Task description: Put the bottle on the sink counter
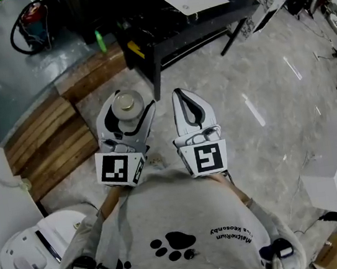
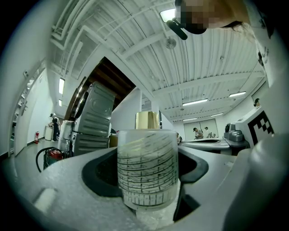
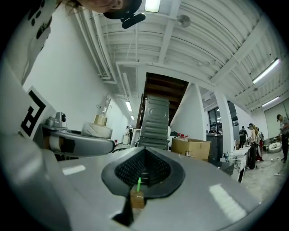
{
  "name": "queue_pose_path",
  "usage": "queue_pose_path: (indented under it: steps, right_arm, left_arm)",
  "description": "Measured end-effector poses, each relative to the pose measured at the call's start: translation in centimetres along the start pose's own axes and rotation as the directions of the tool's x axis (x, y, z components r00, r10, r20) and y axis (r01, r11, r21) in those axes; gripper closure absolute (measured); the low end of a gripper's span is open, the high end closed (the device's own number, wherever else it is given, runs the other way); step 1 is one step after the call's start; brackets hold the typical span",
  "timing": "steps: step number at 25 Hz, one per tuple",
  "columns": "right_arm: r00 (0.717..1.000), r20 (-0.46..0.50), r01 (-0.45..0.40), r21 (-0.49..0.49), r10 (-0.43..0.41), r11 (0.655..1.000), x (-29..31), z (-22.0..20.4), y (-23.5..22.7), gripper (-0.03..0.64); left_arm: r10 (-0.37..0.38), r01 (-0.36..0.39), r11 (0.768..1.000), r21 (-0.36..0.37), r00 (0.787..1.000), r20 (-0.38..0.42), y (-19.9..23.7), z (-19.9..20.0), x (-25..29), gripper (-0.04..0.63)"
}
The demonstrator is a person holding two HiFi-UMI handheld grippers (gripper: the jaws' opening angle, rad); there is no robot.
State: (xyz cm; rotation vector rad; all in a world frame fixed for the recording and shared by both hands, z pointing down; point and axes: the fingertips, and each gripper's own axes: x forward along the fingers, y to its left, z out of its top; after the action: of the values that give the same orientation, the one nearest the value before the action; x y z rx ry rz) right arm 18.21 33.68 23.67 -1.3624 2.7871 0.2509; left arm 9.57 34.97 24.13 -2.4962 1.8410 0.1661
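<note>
**Bottle upright in your left claw; sink counter not in any view**

Left side: your left gripper (image 1: 130,109) is closed on the bottle (image 2: 146,167). The left gripper view shows the frosted body seated between the two jaws, with both dark pads against its sides. The jaws stand wide only because the body fills the gap.

The bottle's long axis is vertical. Its gold cap (image 2: 147,120) points up and its base hangs below the jaws, unsupported. That axis runs crosswise to the claw, which reaches forward roughly level, so the base faces down, ready to be set on a flat surface. In the head view you look straight down on the cap, forward of the marker cube.

Right side: your right gripper (image 1: 179,93) has its jaws drawn together with nothing between them. It runs just beside the left, parallel to it, and does not touch the bottle.

The left hand carries the whole load. No sink counter shows in these frames, only a wooden platform (image 1: 47,139) to the left, a black table (image 1: 203,31) ahead and pale floor (image 1: 264,104) to the right. Which way the counter lies from the claw cannot be judged. My judgement is that the carry is under way and placement has not begun.
</note>
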Motion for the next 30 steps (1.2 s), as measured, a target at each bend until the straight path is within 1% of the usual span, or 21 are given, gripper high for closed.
queue_pose_path:
  steps: [4, 7, 12, 19, 23, 27, 30]
  right_arm:
    - [1.000, -0.013, 0.006, 0.000, -0.006, 1.000, 1.2, -0.8, 0.0, 0.615]
    - [1.000, -0.009, -0.002, -0.021, 0.002, 1.000, 1.5, -1.4, 0.1, 0.615]
    - [1.000, -0.015, 0.004, -0.005, -0.004, 1.000, 2.1, -1.1, 0.4, 0.615]
    - [1.000, -0.017, -0.005, -0.018, 0.004, 1.000, 2.7, -1.3, 0.0, 0.615]
    - [1.000, -0.019, -0.016, -0.033, 0.016, 0.999, 3.7, -1.9, -0.3, 0.615]
    - [0.998, 0.010, -0.057, -0.005, 0.057, 0.998, 5.9, -1.8, -0.1, 0.615]
    - [0.997, -0.005, -0.077, -0.031, 0.077, 0.997, 7.8, -2.8, -0.8, 0.615]
  left_arm:
    - [-0.016, 0.017, 1.000, -0.014, 1.000, 0.002, 0.9, -0.5, 1.0, 0.253]
    - [-0.026, 0.026, 0.999, -0.024, 1.000, -0.002, 1.3, -0.9, 1.1, 0.253]
    - [-0.023, 0.023, 0.999, -0.031, 1.000, 0.000, 1.9, -1.0, 1.3, 0.253]
    - [-0.034, 0.034, 0.998, -0.049, 0.999, 0.001, 1.8, -1.3, 2.3, 0.253]
    - [-0.029, 0.029, 0.998, -0.052, 1.000, 0.007, 2.4, -1.4, 2.9, 0.253]
    - [-0.003, 0.003, 0.998, -0.061, 1.000, 0.004, 3.7, -1.9, 3.9, 0.253]
    - [0.014, -0.014, 0.998, -0.063, 1.000, 0.001, 5.0, -2.2, 5.4, 0.253]
